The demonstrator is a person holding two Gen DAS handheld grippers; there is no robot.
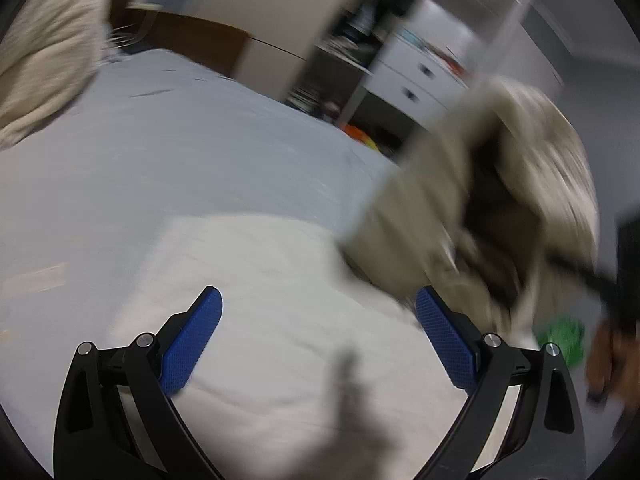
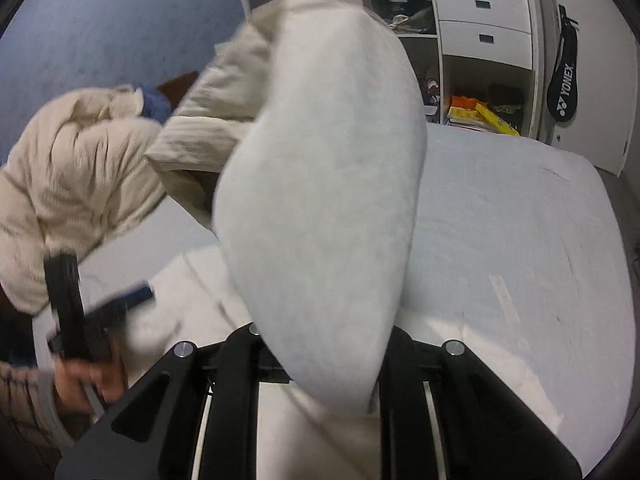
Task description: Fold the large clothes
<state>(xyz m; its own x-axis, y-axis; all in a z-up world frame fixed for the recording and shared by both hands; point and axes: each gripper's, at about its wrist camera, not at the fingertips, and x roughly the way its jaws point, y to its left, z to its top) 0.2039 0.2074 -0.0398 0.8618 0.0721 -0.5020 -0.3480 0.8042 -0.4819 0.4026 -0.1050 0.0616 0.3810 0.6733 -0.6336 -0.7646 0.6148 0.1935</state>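
A large cream fleece garment with a smooth pale lining (image 2: 324,184) hangs lifted over the bed. My right gripper (image 2: 320,364) is shut on it, and the cloth hides the fingertips. In the left wrist view the same garment (image 1: 472,208) is a blurred beige mass at the right, above a white part (image 1: 280,300) that lies on the bed. My left gripper (image 1: 320,316) is open over that white cloth with nothing between its blue pads (image 1: 200,332). The right wrist view shows it at the left (image 2: 120,304), held in a hand (image 2: 84,380).
The bed has a pale blue sheet (image 2: 520,208). A second cream fleece heap (image 2: 68,184) sits at its far side. Beyond the bed stand white drawers (image 2: 484,20), open shelves with clutter (image 2: 480,112) and a black racket bag (image 2: 562,80). Something green (image 1: 560,340) lies low at the right.
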